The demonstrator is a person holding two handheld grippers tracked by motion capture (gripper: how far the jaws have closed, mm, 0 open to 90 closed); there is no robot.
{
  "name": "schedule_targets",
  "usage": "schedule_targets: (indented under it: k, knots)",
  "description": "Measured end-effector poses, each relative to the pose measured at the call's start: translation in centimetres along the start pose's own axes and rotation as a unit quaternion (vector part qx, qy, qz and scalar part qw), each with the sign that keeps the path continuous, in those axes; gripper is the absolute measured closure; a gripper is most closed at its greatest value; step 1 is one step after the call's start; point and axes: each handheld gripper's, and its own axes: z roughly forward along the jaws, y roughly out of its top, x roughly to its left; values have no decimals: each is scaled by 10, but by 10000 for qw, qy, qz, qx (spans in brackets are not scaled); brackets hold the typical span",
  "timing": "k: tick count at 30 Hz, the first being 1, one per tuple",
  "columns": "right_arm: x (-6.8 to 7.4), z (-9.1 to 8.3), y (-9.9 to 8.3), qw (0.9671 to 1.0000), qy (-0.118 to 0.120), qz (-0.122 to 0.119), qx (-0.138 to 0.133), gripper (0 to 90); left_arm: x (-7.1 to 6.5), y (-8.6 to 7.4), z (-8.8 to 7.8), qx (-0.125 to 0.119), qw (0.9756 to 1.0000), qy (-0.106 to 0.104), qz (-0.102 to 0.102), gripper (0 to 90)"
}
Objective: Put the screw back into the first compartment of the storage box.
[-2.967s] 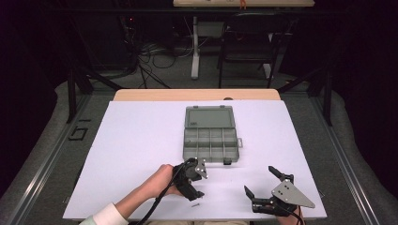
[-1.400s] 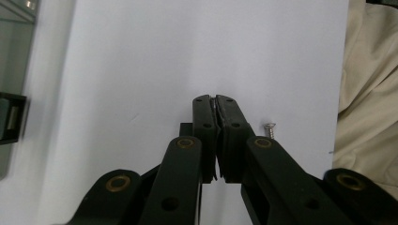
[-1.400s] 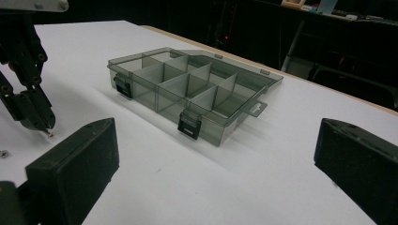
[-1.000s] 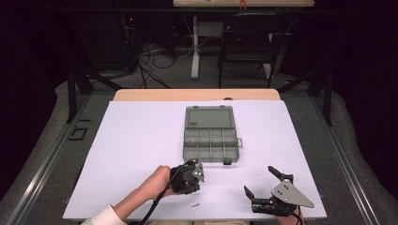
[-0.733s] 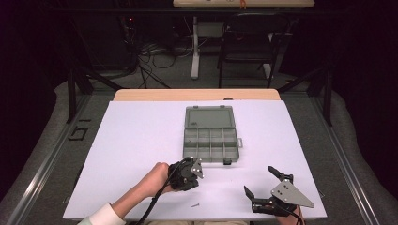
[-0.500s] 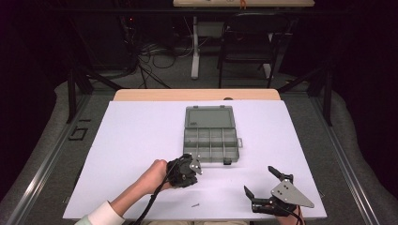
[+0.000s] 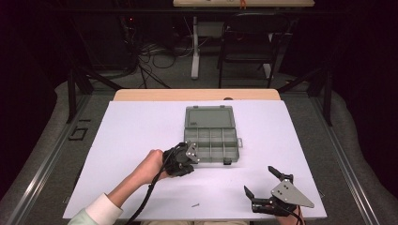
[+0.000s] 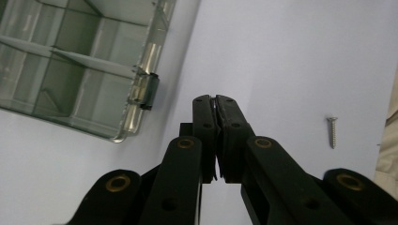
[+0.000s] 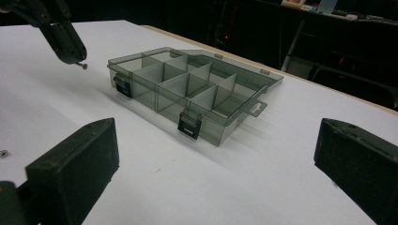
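Right gripper point(image 7: 265, 186): rests at the near edge of the white table cover point(image 7: 141, 122), jaws spread wide, holding nothing.
Loose screw point(image 7: 195, 205): lies near the front edge, well apart from the box.
Left gripper point(image 9: 70, 51): jaws pinched on a small screw point(image 9: 83, 66), raised just beside the organizer box.
Organizer box point(image 7: 211, 133): open, mid-table, compartments apparently empty.
Risk: the thin grip could slip, dropping the screw short of a compartment.

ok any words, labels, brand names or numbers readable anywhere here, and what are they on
None can be read.
The grey translucent plastic compartment box carries no visible label or print.
The black latches on its front are blank.
The black claw pads of the right gripper show no marking.
The white table cover is plain.
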Motion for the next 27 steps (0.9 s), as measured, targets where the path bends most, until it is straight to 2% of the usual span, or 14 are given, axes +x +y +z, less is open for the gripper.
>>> schedule_targets:
  k: [11, 12, 21, 22, 27]
  knots:
    - [0, 0, 0, 10000, 8, -4, -12, 0, 22, 2, -9, -35, 9997, 154, -179, 877]
    - [0, 0, 0, 10000, 3, -12, 4, 0, 26, 2, -10, -45, 9995, 165, -256, 877]
    - [0, 0, 0, 10000, 1, -11, 1, 0, 45, 6, -16, -58, 9986, 300, -421, 877]
    - [0, 0, 0, 10000, 1, -9, 2, 0, 50, 7, -17, -80, 9983, 311, -489, 877]
    - [0, 0, 0, 10000, 6, -2, -14, 0, 59, 11, -17, -59, 9978, 373, -548, 877]
